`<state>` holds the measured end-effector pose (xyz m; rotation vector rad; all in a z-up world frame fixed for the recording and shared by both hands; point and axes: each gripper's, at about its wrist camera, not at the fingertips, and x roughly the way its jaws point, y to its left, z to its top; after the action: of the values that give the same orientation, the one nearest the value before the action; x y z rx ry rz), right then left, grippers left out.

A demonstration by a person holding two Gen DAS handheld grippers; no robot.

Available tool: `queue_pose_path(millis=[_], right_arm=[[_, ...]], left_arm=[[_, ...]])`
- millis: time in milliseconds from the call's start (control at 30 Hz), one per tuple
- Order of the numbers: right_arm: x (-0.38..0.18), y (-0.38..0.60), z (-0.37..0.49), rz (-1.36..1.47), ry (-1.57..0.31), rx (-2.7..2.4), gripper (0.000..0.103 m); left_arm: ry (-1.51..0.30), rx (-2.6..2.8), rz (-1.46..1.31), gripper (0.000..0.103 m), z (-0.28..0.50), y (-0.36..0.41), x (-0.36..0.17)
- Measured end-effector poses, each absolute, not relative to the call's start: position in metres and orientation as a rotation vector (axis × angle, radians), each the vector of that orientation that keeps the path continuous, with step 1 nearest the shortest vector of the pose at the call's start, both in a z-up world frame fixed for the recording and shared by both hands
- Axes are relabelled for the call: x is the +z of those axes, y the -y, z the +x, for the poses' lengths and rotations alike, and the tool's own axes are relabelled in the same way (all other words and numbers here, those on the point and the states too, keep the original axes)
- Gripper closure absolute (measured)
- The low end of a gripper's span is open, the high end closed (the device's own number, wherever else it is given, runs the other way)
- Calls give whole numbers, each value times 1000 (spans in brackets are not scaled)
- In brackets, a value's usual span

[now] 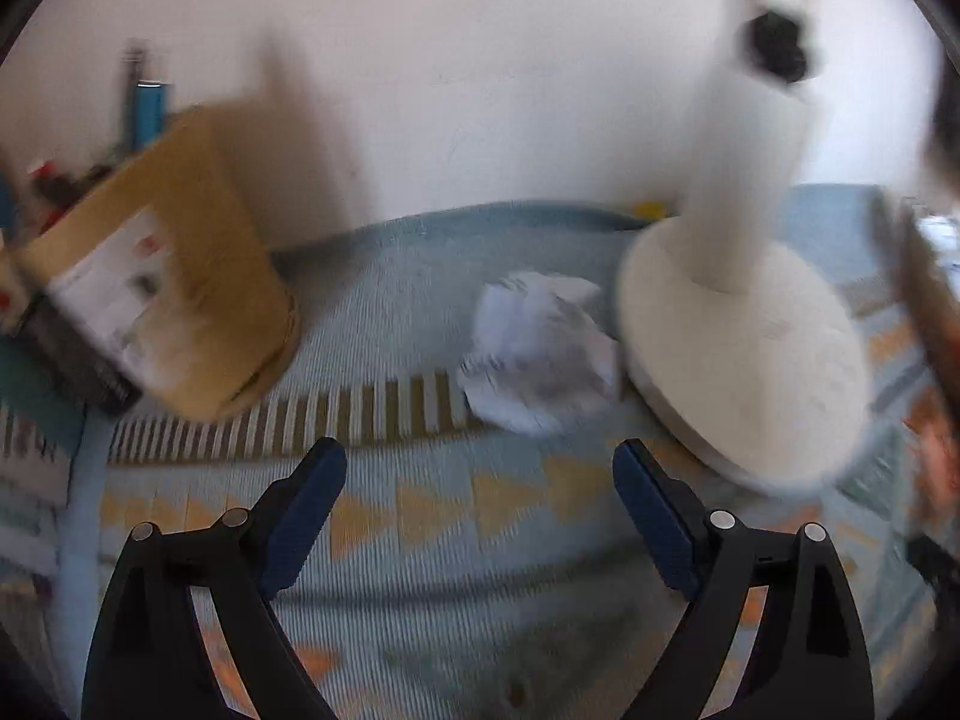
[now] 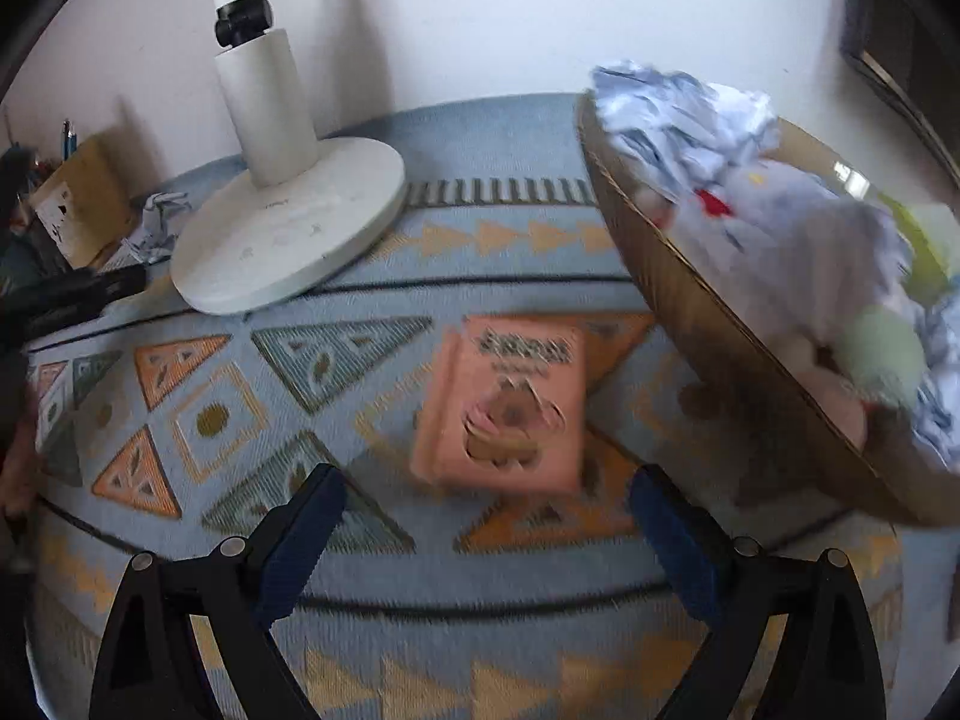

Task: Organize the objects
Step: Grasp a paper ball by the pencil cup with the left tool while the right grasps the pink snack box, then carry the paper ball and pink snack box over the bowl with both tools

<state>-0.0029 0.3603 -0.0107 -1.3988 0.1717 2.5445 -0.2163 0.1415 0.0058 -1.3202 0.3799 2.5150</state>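
A crumpled ball of white paper [image 1: 537, 354] lies on the patterned rug, just ahead of my left gripper [image 1: 480, 459], whose jaws stand open and empty. In the right wrist view a pink booklet [image 2: 510, 414] lies flat on the rug, a little ahead of my right gripper [image 2: 486, 483], also open with nothing between its blue pads. To the right of the booklet a round brown basket [image 2: 690, 276] is heaped with crumpled paper [image 2: 678, 114] and soft toys. The same paper ball [image 2: 153, 222] shows small at the far left, by the left gripper [image 2: 78, 291].
A white fan stand [image 1: 744, 354] with a round base [image 2: 288, 240] rises beside the paper ball. A cardboard box [image 1: 168, 288] with a printed label sits at the left by the white wall, pens and clutter behind it. The rug [image 2: 372, 624] spreads under both grippers.
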Motion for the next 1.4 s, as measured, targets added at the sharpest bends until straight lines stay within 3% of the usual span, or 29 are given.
queue_pose_path(millis=[167, 200, 233, 300, 467, 733, 867, 1000, 1067, 1133, 1200, 1400], right_arm=[[-8, -356, -10, -1351, -122, 2592, 34], [-8, -355, -10, -1335, -114, 2610, 41], [-8, -354, -10, -1326, -108, 2631, 50], [-7, -349, -9, -1310, -84, 2652, 63], [-5, -349, -7, -1282, -132, 2707, 63], [13, -347, 56, -1315, -366, 2907, 63], [2, -339, 94, -1407, -322, 2893, 63], [-7, -333, 120, -1459, -315, 2855, 63], [-7, -332, 128, -1449, -315, 2845, 59], [-8, -336, 127, -1479, -437, 2868, 37], [-7, -334, 125, -1490, -487, 2847, 36], [-7, -311, 132, -1427, -285, 2795, 36]], left_arm=[[-392, 2513, -1234, 14, -234, -159, 5], [-397, 2518, -1213, 24, -234, -161, 6], [-377, 2502, -1203, 46, -236, -161, 6], [-313, 2491, -1204, 52, -237, -159, 8], [-248, 2480, -1191, 53, -216, -149, 17], [-100, 2463, -1178, 53, -83, -97, 45], [51, 2461, -1219, 53, -17, -76, 36], [43, 2504, -1224, 53, 12, -69, 20], [35, 2508, -1244, 53, 24, -69, 18], [62, 2516, -1227, 52, 29, -67, 21], [101, 2519, -1209, 52, 34, -65, 18], [39, 2576, -1139, 52, 46, -67, 22]])
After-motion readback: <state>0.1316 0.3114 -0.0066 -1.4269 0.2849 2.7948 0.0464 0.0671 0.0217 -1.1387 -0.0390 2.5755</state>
